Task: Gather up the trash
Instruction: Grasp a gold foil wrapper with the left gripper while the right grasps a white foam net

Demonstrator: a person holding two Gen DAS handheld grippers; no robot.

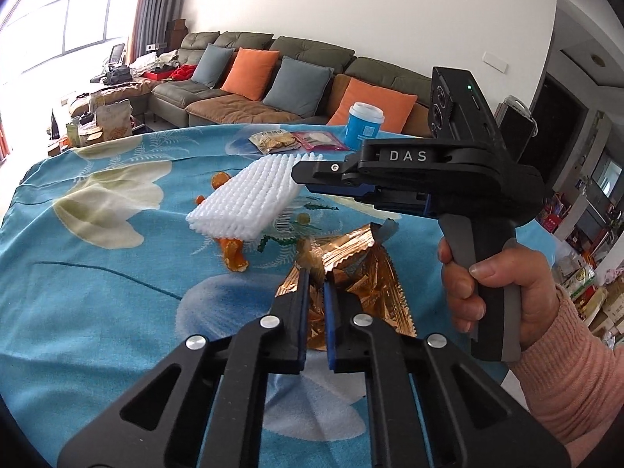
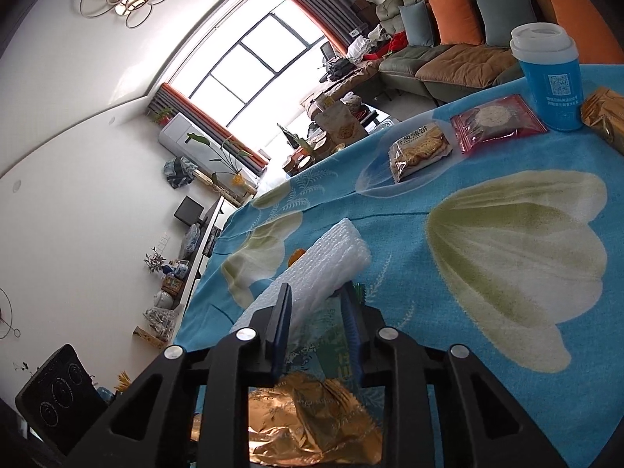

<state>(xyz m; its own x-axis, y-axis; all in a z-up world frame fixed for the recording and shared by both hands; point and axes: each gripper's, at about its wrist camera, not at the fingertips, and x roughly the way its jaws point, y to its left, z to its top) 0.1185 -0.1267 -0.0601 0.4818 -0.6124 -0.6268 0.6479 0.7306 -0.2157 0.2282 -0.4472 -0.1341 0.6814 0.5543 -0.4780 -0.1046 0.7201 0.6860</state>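
My left gripper is shut on a crumpled gold foil wrapper, which lies on the blue flowered tablecloth. In the right wrist view the same wrapper shows below the fingers. A hand in a pink sleeve holds my right gripper. This gripper is shut on one end of a white foam fruit net, lifted at a tilt above the cloth. From the right wrist view the foam net sits between the pads of the right gripper.
Orange peel pieces and a clear wrapper with green edges lie under the foam. At the table's far side stand a blue lidded cup, a cracker packet, a pink packet and a gold box. A sofa is behind.
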